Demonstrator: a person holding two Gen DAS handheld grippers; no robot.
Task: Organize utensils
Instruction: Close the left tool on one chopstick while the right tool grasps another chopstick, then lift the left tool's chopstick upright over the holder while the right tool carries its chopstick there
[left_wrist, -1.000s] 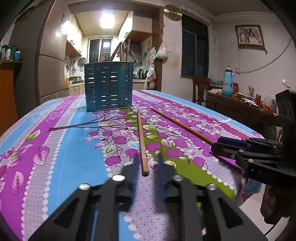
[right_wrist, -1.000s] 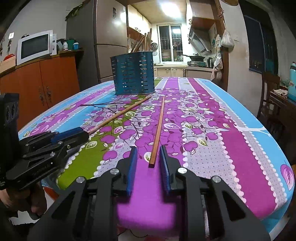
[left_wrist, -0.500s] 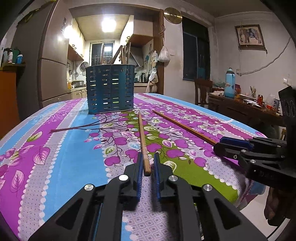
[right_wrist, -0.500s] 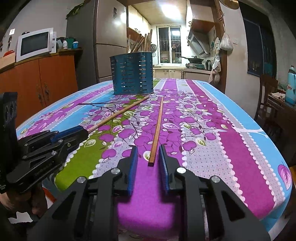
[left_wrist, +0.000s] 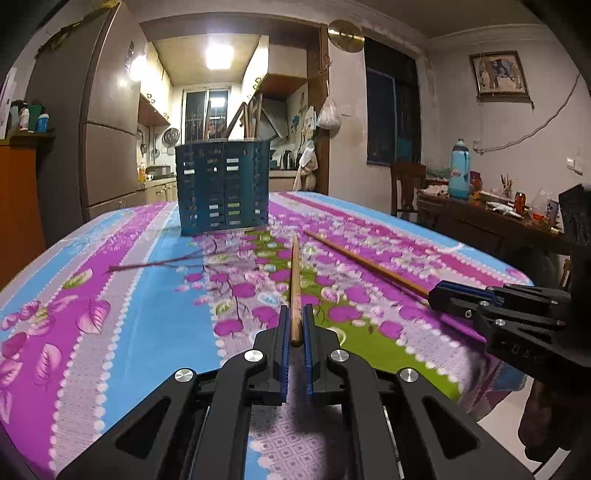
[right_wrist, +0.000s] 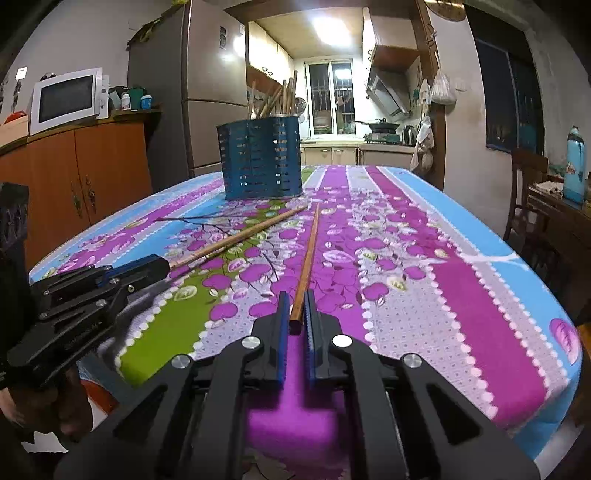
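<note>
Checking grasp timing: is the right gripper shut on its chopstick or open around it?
Shut on it. The right gripper's jaws have just closed; both blue pads press the chopstick's near end.

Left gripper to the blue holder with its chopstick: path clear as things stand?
Probably yes. The left gripper is shut on its chopstick, which points straight toward the blue holder. Only bare tablecloth lies between; the right gripper and its chopstick sit off to the side.
</note>
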